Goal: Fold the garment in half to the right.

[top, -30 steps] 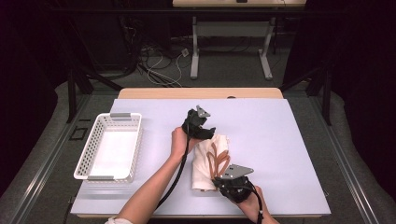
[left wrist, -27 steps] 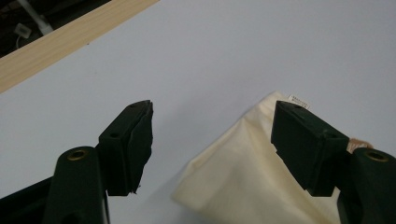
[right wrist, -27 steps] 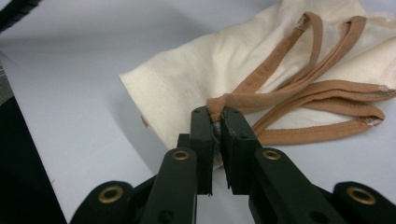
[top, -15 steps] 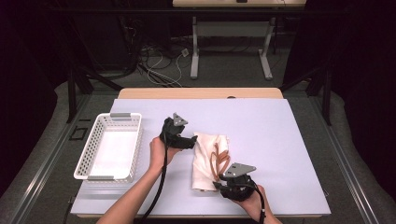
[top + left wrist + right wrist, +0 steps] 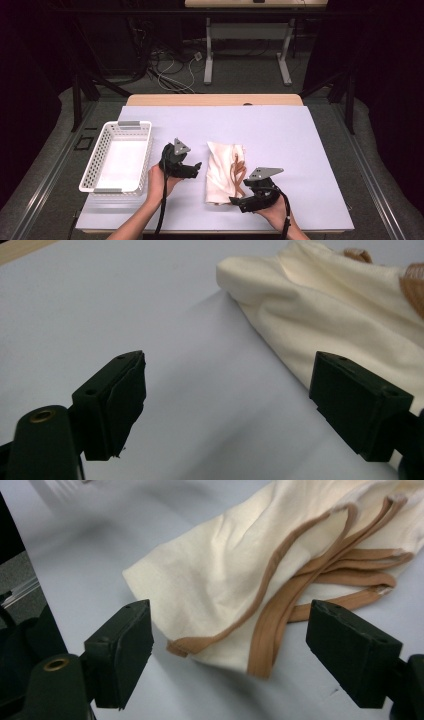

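Take the folded cream garment point(image 5: 224, 172) as your landmark: it lies on the pale table cover point(image 5: 310, 150), right of the white basket point(image 5: 117, 156), with its long axis running from your edge of the table away toward the far side. Tan straps point(image 5: 320, 570) trail along its right half.

Your right gripper point(image 5: 239, 201) sits at the garment's near end, just off the near right corner, jaws pointing left into the hem. Those jaws have just been opening and now stand apart; in the right gripper view the hem corner point(image 5: 200, 645) lies ahead of them, not pinched.

Your left gripper point(image 5: 196, 169) is just beside the garment's left long edge, about mid-length, jaws also spread with only bare cover between them and the cloth edge point(image 5: 280, 355) off toward one jaw.

The right one looks nearer a grip. How many layers are folded under the top one is hard to make out.
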### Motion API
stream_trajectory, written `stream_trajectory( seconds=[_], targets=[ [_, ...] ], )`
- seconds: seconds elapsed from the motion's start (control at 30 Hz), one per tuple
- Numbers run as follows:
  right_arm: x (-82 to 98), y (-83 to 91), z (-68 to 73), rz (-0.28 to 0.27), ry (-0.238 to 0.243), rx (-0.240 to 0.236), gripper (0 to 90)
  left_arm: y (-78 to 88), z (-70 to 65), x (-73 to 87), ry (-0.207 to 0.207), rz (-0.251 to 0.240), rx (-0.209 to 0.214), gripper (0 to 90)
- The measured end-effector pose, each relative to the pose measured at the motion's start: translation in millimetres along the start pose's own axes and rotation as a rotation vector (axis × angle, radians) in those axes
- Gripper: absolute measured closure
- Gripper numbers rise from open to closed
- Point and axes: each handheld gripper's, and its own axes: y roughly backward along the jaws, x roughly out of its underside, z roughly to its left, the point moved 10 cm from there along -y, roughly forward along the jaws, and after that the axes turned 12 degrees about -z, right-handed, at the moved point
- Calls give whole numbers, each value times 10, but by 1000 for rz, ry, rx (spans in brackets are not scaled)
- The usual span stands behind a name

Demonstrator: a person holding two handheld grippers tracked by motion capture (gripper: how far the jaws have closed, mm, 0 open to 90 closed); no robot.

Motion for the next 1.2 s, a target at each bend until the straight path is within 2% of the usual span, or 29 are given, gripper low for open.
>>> stream_trajectory(
  seconds=[0.07,0.13,0.2,0.23,0.27,0.33,0.37,0.43,0.47,0.5,0.53,0.6,0.63,0.67,0.7,0.83,0.87,0.9,1.0,1.03,1.07,1.1,1.2],
  targets=[
    [-39,3,-39,-10,-1,7,184,54,-4,71,-7,4,2,152],
    [-78,-8,-97,-15,1,18,205,91,-30,139,4,1,9,152],
    [-112,-27,-180,-9,8,46,243,132,-43,205,-15,15,9,152],
    [-132,-48,-212,-14,1,56,274,150,-57,230,-18,19,15,152],
    [-157,-82,-301,-3,6,92,332,168,-65,252,-20,19,16,152],
    [-180,-105,-353,-8,17,105,351,209,-91,292,-13,17,29,151],
    [-230,-154,-451,-16,17,137,428,235,-94,314,-20,22,29,152],
    [-250,-179,-504,-12,21,153,451,265,-109,348,-24,21,36,152],
    [-303,-242,-609,-16,19,185,537,278,-115,364,-27,19,38,152],
    [-303,-242,-609,-16,19,185,537,295,-126,383,-28,22,48,152],
    [-353,-321,-715,-25,14,209,590,311,-129,399,-33,23,50,152],
    [-366,-363,-764,-20,6,223,608,335,-132,433,-48,28,48,151],
    [-384,-455,-861,-12,12,243,628,343,-135,443,-49,24,52,151],
    [-384,-455,-861,-12,12,243,628,353,-137,455,-46,26,56,151],
    [-392,-546,-931,-5,-2,251,655,357,-143,469,-38,24,57,151],
    [-406,-657,-1003,2,-11,255,688,378,-137,507,-36,24,63,151],
    [-421,-703,-1026,-13,-10,258,712,383,-143,515,-33,26,70,152],
    [-413,-718,-1044,0,-16,257,749,389,-139,522,-41,31,73,152],
    [-379,-770,-1106,-4,-31,269,859,391,-150,544,-38,40,76,153],
    [-380,-774,-1117,-19,-35,269,877,382,-152,549,-39,41,75,153],
    [-370,-753,-1124,-7,-35,276,884,375,-156,550,-36,38,78,154],
    [-386,-746,-1126,-27,-35,274,888,370,-154,554,-42,41,79,154],
    [-421,-671,-1120,-30,-17,292,892,368,-166,566,-48,49,82,154]
  ],
)
